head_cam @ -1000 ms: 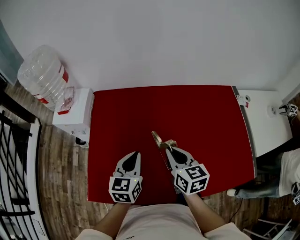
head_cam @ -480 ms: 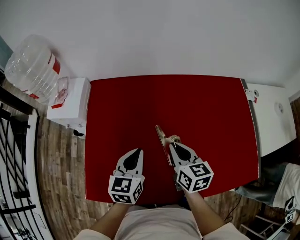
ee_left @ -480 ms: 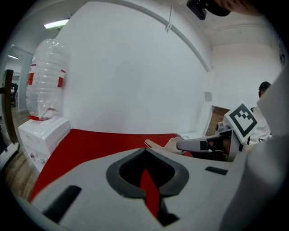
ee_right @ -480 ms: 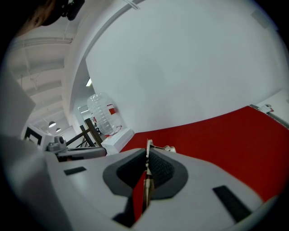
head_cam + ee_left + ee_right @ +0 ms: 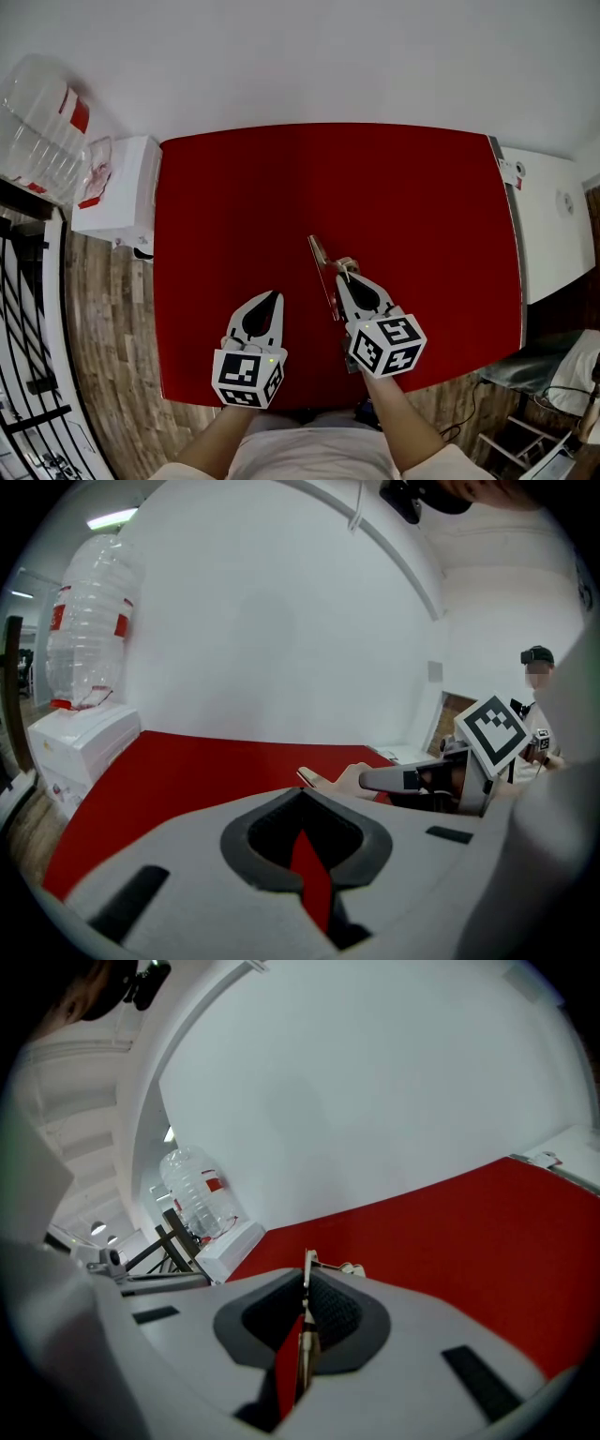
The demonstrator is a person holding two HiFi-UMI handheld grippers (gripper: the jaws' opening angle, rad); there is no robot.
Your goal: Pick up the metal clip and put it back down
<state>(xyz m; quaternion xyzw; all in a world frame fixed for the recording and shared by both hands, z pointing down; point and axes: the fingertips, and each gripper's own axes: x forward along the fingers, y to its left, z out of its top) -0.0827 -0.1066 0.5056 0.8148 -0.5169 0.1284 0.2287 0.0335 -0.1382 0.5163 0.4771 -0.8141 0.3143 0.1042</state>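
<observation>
Your right gripper (image 5: 345,275) is clamped on the metal clip (image 5: 320,258), which stands edge-on between its pads and juts out past the tips. Your left gripper (image 5: 270,300), just to its left, has its jaws together on nothing. The hold is on a thin edge, so a tilt or a hard touch on the surface could twist the clip in the pads. If you let go too high, it may bounce or skid. Whether the clip touches the surface I cannot tell. Under both claws lies a red table (image 5: 412,197), with a white wall (image 5: 309,56) ahead. Far left stand a water bottle (image 5: 42,122) and a white stand (image 5: 117,187) on the wood floor (image 5: 103,309); right, a white cabinet (image 5: 548,225).
</observation>
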